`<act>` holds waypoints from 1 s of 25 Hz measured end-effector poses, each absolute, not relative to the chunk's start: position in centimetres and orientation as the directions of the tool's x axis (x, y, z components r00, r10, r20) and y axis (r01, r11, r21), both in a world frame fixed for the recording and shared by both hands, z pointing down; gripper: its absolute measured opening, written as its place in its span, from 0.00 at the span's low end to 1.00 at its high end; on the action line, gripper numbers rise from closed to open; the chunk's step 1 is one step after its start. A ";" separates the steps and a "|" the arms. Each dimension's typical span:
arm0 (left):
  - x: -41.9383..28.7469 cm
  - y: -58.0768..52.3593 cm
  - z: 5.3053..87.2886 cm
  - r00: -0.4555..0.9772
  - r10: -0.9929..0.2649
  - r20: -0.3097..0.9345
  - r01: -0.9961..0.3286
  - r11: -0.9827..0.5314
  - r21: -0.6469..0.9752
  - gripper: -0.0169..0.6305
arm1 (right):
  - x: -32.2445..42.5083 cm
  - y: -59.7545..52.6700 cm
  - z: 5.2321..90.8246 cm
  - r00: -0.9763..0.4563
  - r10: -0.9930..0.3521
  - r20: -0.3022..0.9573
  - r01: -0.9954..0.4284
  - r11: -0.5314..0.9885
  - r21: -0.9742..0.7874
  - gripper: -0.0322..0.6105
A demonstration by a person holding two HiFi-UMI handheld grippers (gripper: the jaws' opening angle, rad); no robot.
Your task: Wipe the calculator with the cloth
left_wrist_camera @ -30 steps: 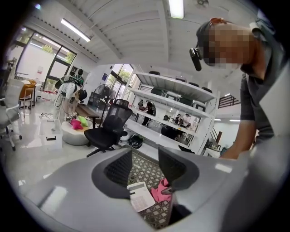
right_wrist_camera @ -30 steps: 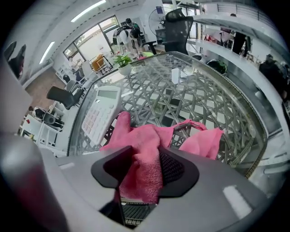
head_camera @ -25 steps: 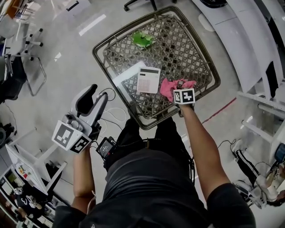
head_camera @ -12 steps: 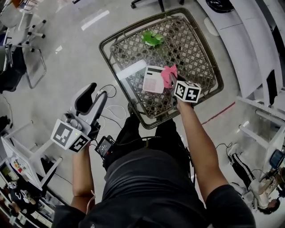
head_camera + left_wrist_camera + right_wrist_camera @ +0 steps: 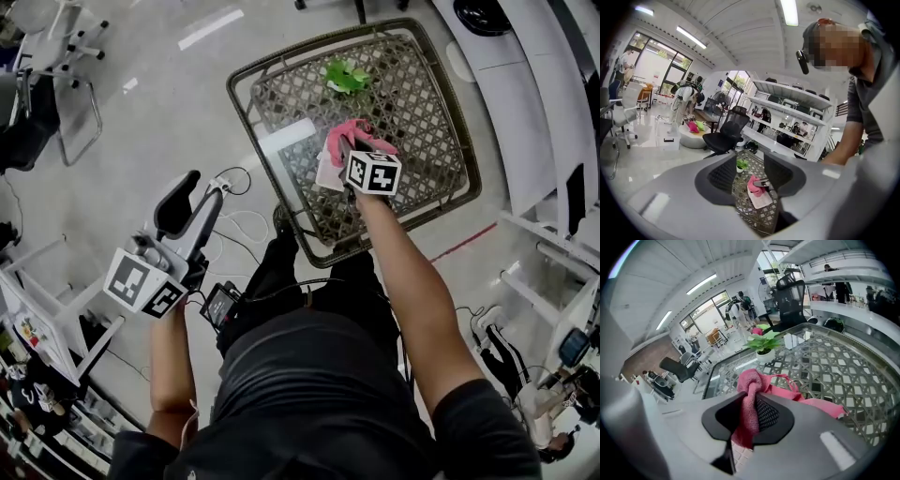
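In the head view, the table [image 5: 412, 103] is sitting upper middle, with the plant [image 5: 345, 75] standing at its upper edge. The cloth [image 5: 342, 139], hanging from the right gripper [image 5: 345, 156], is lying over the calculator [image 5: 326, 177] at centre. The left gripper [image 5: 204, 189] is hovering lower left, off the table

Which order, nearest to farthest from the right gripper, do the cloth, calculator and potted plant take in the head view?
1. Cloth: clamped in the right gripper.
2. Calculator: on the table, just below and left of it.
3. Potted plant: near the table's far edge.
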State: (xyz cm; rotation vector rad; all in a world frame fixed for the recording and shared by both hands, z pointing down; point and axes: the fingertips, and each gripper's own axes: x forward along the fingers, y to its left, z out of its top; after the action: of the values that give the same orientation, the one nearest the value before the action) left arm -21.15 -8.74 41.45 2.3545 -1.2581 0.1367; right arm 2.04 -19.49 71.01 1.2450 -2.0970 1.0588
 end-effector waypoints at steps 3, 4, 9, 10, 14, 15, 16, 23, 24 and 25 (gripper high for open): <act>-21.6 -8.6 41.9 0.573 -0.763 0.300 -0.809 -0.467 0.357 0.32 | 0.0 -18.5 71.4 -0.499 -0.480 0.721 -0.863 0.349 -0.366 0.11; -21.7 -8.5 41.9 0.573 -0.763 0.301 -0.809 -0.466 0.358 0.32 | -0.6 -17.9 71.7 -0.509 -0.462 0.726 -0.855 0.368 -0.365 0.11; -21.9 -8.9 41.9 0.578 -0.760 0.299 -0.806 -0.471 0.360 0.32 | -2.5 -14.4 72.4 -0.538 -0.401 0.741 -0.828 0.417 -0.375 0.11; -21.9 -9.0 41.8 0.580 -0.758 0.298 -0.804 -0.473 0.360 0.32 | -2.7 -13.9 72.4 -0.545 -0.393 0.741 -0.823 0.421 -0.382 0.11; -21.2 -9.7 41.7 0.596 -0.746 0.297 -0.793 -0.490 0.361 0.32 | -3.6 -10.9 73.0 -0.564 -0.333 0.756 -0.793 0.476 -0.382 0.11; -20.9 -9.8 41.7 0.600 -0.743 0.296 -0.790 -0.495 0.361 0.32 | -3.7 -10.2 73.1 -0.569 -0.317 0.759 -0.783 0.490 -0.383 0.11; -20.6 -10.0 41.6 0.605 -0.740 0.295 -0.787 -0.500 0.361 0.32 | -3.8 -9.5 73.2 -0.573 -0.305 0.760 -0.777 0.498 -0.386 0.11; -18.6 -11.4 41.1 0.633 -0.715 0.295 -0.767 -0.530 0.361 0.32 | -1.4 -7.2 73.1 -0.569 -0.304 0.764 -0.794 0.445 -0.414 0.11; -18.3 -11.6 41.2 0.636 -0.713 0.297 -0.766 -0.532 0.362 0.32 | -0.7 -6.9 73.1 -0.566 -0.304 0.766 -0.798 0.437 -0.416 0.11; -18.0 -11.8 41.3 0.638 -0.710 0.299 -0.764 -0.534 0.362 0.32 | 0.0 -6.8 73.3 -0.563 -0.305 0.768 -0.802 0.427 -0.418 0.11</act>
State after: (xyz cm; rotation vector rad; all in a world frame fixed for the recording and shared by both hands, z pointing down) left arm -18.02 -11.84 41.30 2.3975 -1.1569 0.1586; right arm -0.03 -6.76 73.32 0.9301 -2.0795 1.0662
